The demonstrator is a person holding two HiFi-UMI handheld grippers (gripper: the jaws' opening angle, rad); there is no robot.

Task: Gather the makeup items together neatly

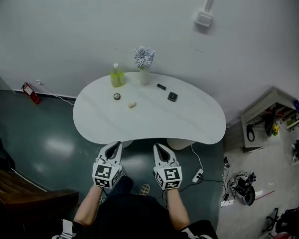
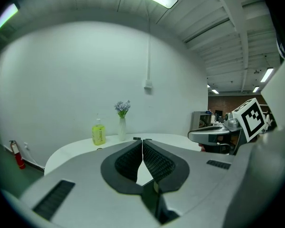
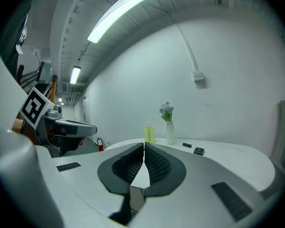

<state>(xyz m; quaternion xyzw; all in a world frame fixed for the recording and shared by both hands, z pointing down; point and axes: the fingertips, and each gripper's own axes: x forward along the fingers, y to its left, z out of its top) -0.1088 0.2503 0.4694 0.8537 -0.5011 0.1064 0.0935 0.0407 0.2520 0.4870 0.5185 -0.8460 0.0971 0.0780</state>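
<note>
A white kidney-shaped table (image 1: 189, 123) carries the makeup items near its far side. A small round compact (image 1: 117, 96) and a beige sponge (image 1: 132, 104) lie left of centre. A thin black stick (image 1: 161, 86) and a square black compact (image 1: 172, 96) lie to the right. My left gripper (image 1: 118, 144) and right gripper (image 1: 157, 146) hover side by side just short of the table's near edge, both shut and empty. In the right gripper view the shut gripper (image 3: 144, 145) points at the stick (image 3: 186, 145) and compact (image 3: 198, 150). The left gripper (image 2: 142, 141) likewise shows tips touching.
A yellow-green bottle (image 1: 116, 75) and a white vase of flowers (image 1: 144, 63) stand at the table's far edge against the wall. A red fire extinguisher (image 1: 31, 93) sits on the floor at left. A shelf unit (image 1: 269, 121) and floor clutter are at right, with a power strip (image 1: 197, 175) under the table.
</note>
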